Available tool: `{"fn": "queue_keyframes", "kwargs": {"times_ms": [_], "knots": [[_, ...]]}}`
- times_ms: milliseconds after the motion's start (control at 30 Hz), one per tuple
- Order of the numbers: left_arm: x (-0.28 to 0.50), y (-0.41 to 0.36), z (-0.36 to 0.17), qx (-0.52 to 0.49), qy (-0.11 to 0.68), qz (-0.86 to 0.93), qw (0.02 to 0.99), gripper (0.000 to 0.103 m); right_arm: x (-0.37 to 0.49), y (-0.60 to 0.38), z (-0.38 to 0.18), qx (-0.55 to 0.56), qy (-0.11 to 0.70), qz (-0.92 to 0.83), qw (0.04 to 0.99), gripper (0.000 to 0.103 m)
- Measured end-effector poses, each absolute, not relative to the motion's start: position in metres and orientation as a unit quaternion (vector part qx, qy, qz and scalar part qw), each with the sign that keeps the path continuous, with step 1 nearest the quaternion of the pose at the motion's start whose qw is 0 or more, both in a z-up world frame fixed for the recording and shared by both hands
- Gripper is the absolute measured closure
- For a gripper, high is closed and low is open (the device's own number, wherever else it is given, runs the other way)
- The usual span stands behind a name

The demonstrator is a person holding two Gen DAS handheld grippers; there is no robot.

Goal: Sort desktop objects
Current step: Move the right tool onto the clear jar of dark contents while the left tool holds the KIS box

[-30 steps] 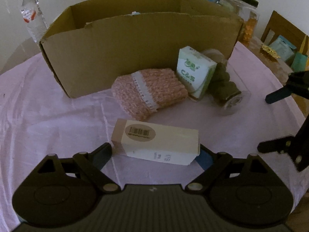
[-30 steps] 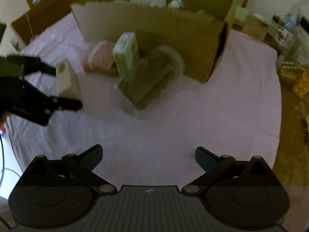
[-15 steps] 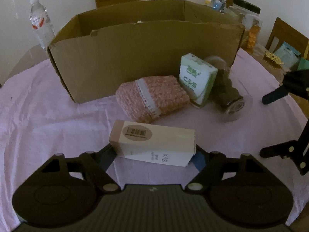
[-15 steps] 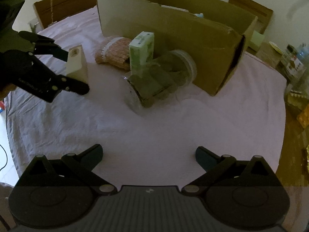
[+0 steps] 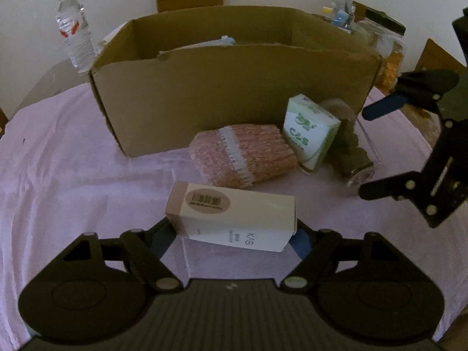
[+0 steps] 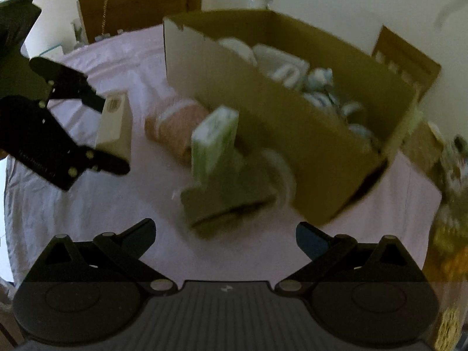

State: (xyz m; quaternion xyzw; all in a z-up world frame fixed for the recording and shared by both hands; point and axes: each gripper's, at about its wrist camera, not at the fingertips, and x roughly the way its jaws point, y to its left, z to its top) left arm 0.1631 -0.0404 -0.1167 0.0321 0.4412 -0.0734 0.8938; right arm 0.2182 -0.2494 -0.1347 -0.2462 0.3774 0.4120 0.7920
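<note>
My left claw has just closed on the white carton, lifted slightly at six o'clock. My right claw gapes wide, empty. The cardboard box at twelve already holds several items. Left on the worktop: pink knit bundle, green tissue pack, clear jar.

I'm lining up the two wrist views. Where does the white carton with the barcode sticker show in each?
Left wrist view: the white carton lies bottom centre, gripped endwise between the left gripper fingers.
Right wrist view: the white carton stands at left, between the dark fingers of the left gripper.
Shared landmark: the cardboard box behind it, with the green tissue pack in front of it.
</note>
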Motion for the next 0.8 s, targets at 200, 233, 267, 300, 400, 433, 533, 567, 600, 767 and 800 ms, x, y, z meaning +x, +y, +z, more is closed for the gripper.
{"fn": "queue_keyframes", "kwargs": {"times_ms": [200,233,267,300,400,433,533,567,600,767,800], "knots": [[0.158,-0.032,-0.114,0.023,0.441,-0.066,0.895,0.022,0.226,-0.225,-0.144,-0.251,0.384,0.42,0.783,0.0],[0.157,-0.03,-0.113,0.022,0.44,-0.064,0.895,0.022,0.224,-0.224,-0.142,-0.249,0.385,0.425,0.78,0.0],[0.157,-0.029,-0.112,0.021,0.439,-0.063,0.896,0.022,0.221,-0.221,-0.141,-0.248,0.386,0.43,0.777,0.0],[0.156,-0.028,-0.112,0.02,0.439,-0.062,0.896,0.022,0.217,-0.22,-0.139,-0.245,0.388,0.437,0.774,0.0],[0.156,-0.025,-0.11,0.019,0.439,-0.058,0.897,0.022,0.206,-0.214,-0.138,-0.234,0.397,0.461,0.758,0.0],[0.157,-0.024,-0.11,0.019,0.439,-0.057,0.897,0.022,0.2,-0.213,-0.137,-0.236,0.399,0.463,0.755,0.0],[0.156,-0.021,-0.109,0.013,0.438,-0.057,0.897,0.022,0.197,-0.215,-0.14,-0.249,0.401,0.46,0.752,0.0],[0.156,-0.02,-0.108,0.011,0.438,-0.057,0.897,0.022,0.199,-0.217,-0.14,-0.246,0.404,0.455,0.754,0.0],[0.155,-0.02,-0.108,0.011,0.438,-0.057,0.897,0.022,0.203,-0.22,-0.14,-0.241,0.409,0.448,0.758,0.0],[0.155,-0.019,-0.11,0.013,0.441,-0.057,0.896,0.022,0.202,-0.227,-0.133,-0.203,0.428,0.462,0.75,0.0],[0.154,-0.019,-0.109,0.013,0.441,-0.057,0.895,0.022,0.198,-0.225,-0.132,-0.206,0.424,0.468,0.748,0.0]]}}
